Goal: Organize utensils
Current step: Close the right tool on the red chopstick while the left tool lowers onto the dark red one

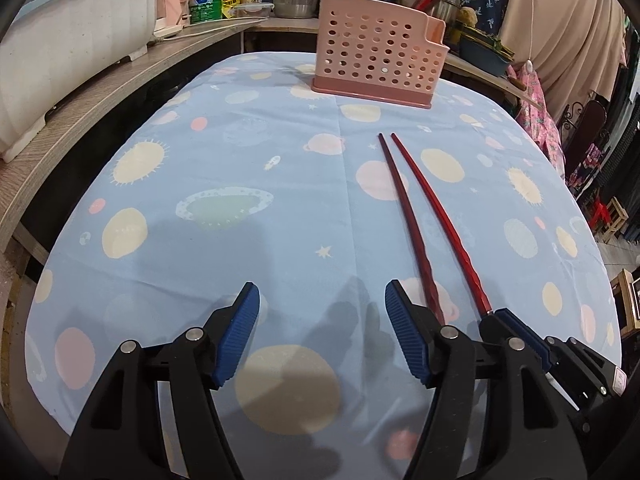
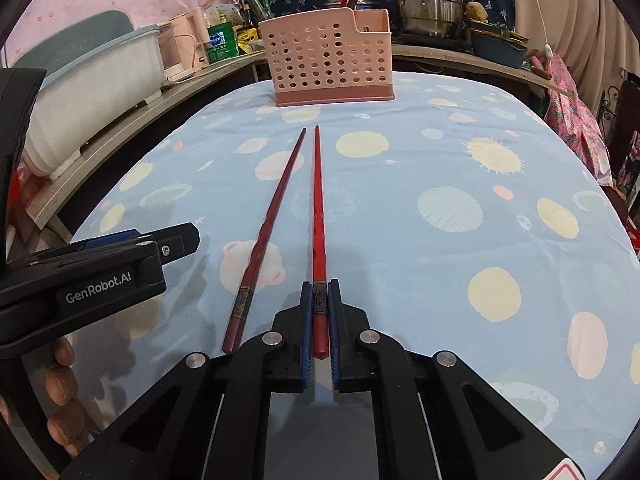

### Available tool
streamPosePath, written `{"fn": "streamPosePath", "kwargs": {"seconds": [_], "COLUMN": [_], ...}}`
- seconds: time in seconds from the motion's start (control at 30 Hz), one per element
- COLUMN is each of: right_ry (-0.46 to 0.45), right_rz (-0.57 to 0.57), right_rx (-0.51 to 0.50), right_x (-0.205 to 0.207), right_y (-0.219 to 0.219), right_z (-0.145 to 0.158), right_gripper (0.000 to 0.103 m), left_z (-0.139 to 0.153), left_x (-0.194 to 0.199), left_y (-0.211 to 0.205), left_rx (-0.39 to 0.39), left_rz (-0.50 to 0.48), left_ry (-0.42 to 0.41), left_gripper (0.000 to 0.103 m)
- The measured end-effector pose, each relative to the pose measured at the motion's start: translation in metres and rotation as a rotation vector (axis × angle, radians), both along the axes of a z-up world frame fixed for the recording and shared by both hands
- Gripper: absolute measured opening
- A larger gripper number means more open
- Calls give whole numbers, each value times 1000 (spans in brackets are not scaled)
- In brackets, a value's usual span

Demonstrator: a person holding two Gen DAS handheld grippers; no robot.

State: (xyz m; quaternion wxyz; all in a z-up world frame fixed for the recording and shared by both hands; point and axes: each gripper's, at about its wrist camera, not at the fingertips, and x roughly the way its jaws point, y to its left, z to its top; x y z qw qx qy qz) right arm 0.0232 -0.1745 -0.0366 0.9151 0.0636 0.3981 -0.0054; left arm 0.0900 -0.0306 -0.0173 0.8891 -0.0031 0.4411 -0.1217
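Two red chopsticks lie on the blue planet-print tablecloth (image 2: 400, 240), tips pointing at a pink perforated utensil holder (image 2: 330, 60) at the far edge. My right gripper (image 2: 320, 292) is shut on the thick end of the right chopstick (image 2: 318, 208). The darker left chopstick (image 2: 272, 208) lies free beside it. My left gripper (image 1: 322, 304) is open and empty, low over the cloth just left of the chopsticks (image 1: 404, 208). The holder (image 1: 376, 60) also shows in the left wrist view, and the right gripper (image 1: 516, 332) shows at the chopstick's near end.
A wooden counter (image 1: 80, 108) runs along the left and back, with a white dish rack (image 1: 60, 40), bottles and steel pots (image 2: 428, 0). More red chopsticks stand in a pot behind the holder. Pink cloth (image 1: 540, 120) hangs at the right.
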Motion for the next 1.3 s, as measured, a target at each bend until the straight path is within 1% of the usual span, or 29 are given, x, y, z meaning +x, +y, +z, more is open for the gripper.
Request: {"fn": "streamPosePath", "kwargs": {"seconds": [0.13,0.3,0.53,0.87,1.03,1.13,1.2,1.3], "right_ry": [1,4,-4,-14,-16,-16,-16,-16], "right_rz": [-13,-38,-53,-47,-50,-50,-51,-52], "right_rx": [-6,13,37,50,55,55,56,61], "right_x": [-3,-8,-17,-20,-20,-20,-20,-21], "right_y": [-5,-18,-31,-35,-35,-35,-35,-36], "right_z": [1,0,0,-1,-1,-1,-1,-2], "right_gripper": [7,7,7,7,7,7,7,7], "left_z": [1,0,-2,-5,-10,-11,-12,-11], "left_x": [-7,-17,-27,-27,-28,-30,-31,-33], "left_y": [-9,-25,-41,-41,-43,-45,-46,-45], "left_rx": [-11,-6,4,20,40,58,64,69], "left_rz": [-26,-72,-102,-76,-83,-87,-89,-91], "left_ry": [-3,-4,1,6,10,-2,-7,-15], "left_gripper": [66,67,67,67,66,66,65,58]}}
